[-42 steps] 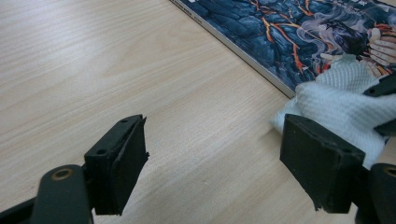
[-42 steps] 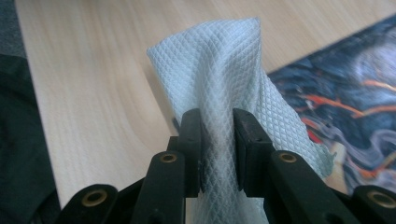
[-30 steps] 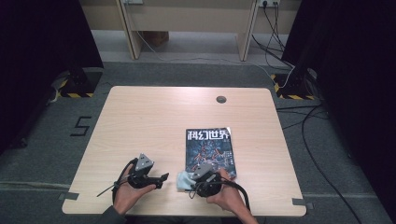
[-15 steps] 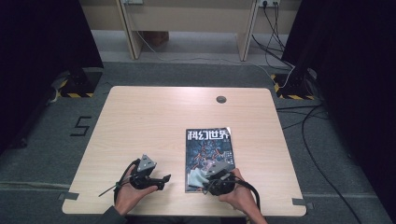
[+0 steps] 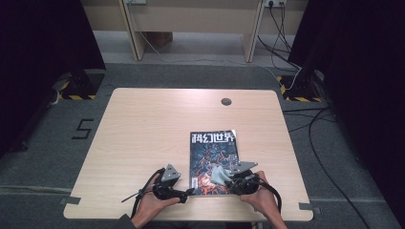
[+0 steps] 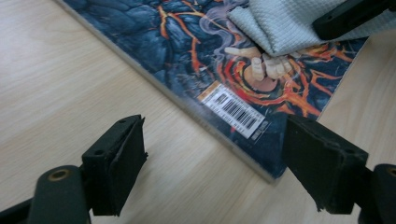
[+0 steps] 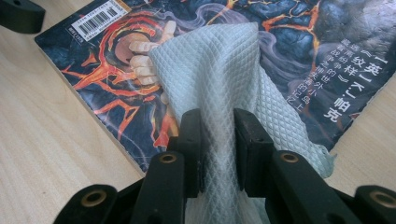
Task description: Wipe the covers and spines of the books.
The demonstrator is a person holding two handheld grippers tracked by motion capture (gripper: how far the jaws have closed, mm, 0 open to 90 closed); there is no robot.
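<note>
A magazine (image 5: 213,160) with a dark lava-coloured cover lies flat on the wooden table (image 5: 153,129), near its front edge. My right gripper (image 7: 218,140) is shut on a pale grey waffle-weave cloth (image 7: 219,70), which drapes over the magazine's (image 7: 289,46) near end. From above, the cloth (image 5: 218,174) sits on the cover's lower right, the right gripper (image 5: 228,182) behind it. My left gripper (image 6: 212,154) stands open, its jaws straddling the magazine's (image 6: 187,42) near left corner by the barcode; in the high view this left gripper (image 5: 187,192) reaches that corner. The cloth (image 6: 289,23) lies beyond.
A round cable hole (image 5: 226,101) sits near the table's far edge. Desk legs and cables stand on the grey floor behind. A tape mark (image 5: 83,129) lies on the floor at the left. Dark curtains flank both sides.
The right gripper has slid the cloth rightward across the magazine's near end. The left gripper has moved right, up to the magazine's near left corner.
</note>
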